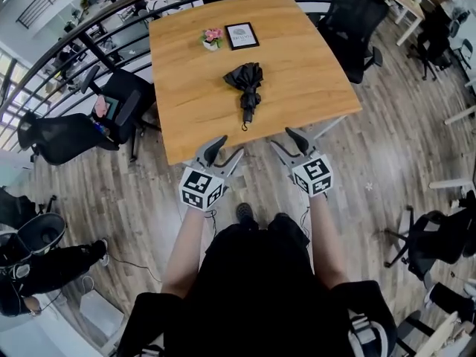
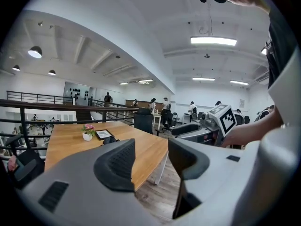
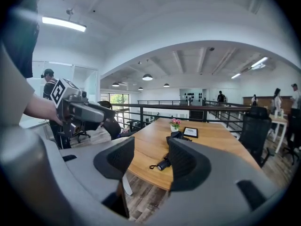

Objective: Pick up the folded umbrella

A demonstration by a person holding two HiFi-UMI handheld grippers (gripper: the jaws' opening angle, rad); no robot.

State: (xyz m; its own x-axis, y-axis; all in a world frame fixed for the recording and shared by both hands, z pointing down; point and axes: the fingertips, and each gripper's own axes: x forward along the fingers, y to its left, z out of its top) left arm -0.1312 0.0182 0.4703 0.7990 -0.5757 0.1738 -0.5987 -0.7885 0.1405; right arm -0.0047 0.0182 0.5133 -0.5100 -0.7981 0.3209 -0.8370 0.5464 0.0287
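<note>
— Two grippers at the near edge of the table point(image 1: 312, 73); what are they holding?

— Nothing; my left gripper point(image 1: 229, 147) has its jaws apart with only floor and table edge showing between them; my right gripper point(image 1: 281, 138) is spread and empty too; neither touches the table.

— And the folded umbrella point(image 1: 247, 88)?

— It lies flat on the table, ahead of both grippers and between them; its long axis runs away from me, handle point(image 1: 245, 121) toward the near edge, bunched canopy farther off; I judge the handle about equally near both, though the right gripper view frames it between the jaws, so that hand looks better lined up.

— What can't you make out?

— In the left gripper view one jaw hides nearly all of the umbrella; in the right one a pad covers part of the canopy; the handle's loop is too small to read; beyond stand a flower pot point(image 1: 212, 39) and a picture frame point(image 1: 242, 36), well apart from it.
</note>
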